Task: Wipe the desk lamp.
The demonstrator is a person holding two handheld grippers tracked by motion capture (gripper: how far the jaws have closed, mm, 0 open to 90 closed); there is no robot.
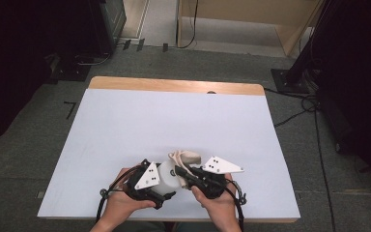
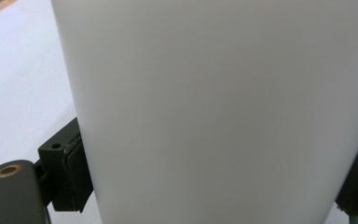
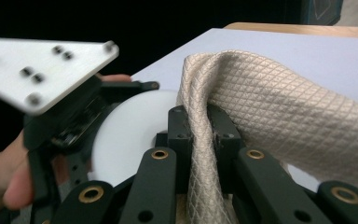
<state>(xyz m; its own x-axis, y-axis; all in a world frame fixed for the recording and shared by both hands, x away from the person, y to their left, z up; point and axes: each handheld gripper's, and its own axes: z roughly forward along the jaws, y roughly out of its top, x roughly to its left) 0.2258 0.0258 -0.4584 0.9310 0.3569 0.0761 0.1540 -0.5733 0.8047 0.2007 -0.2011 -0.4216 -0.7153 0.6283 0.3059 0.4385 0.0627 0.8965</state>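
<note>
- The left gripper [image 1: 166,180] is clenched on a smooth white plastic cylinder, apparently a cup or tumbler [image 2: 219,112]; in the left gripper view its black padded fingers [image 2: 72,175] press against both sides of the cylinder's wall.
- That white cylinder stands so close to the left gripper's camera that its top and bottom are cut off, so whether it is a cup, a bottle or a tube cannot be told from there.
- The right gripper [image 3: 204,135] is clenched on a beige cloth with a quilted diamond pattern [image 3: 279,107]; a fold of the cloth runs down between its fingers [image 3: 179,140], which are closed tight on it.
- Beyond the right fingers, the cloth drapes off to one side and is cut off at the picture's edge; its full shape is hidden.
- Just behind the right fingers, the cylinder's round white end faces them, partly covered by the left gripper and its grey three-cornered plate [image 3: 42,70], which is blurred.
- In the high view both grippers meet near the front edge of the white-covered tabletop [image 1: 174,121], the cloth bunched just beyond the fingers of both; the fingertips themselves are hard to make out there.
- A hand [image 3: 4,182] holding the left gripper is cut off at the frame's edge.
</note>
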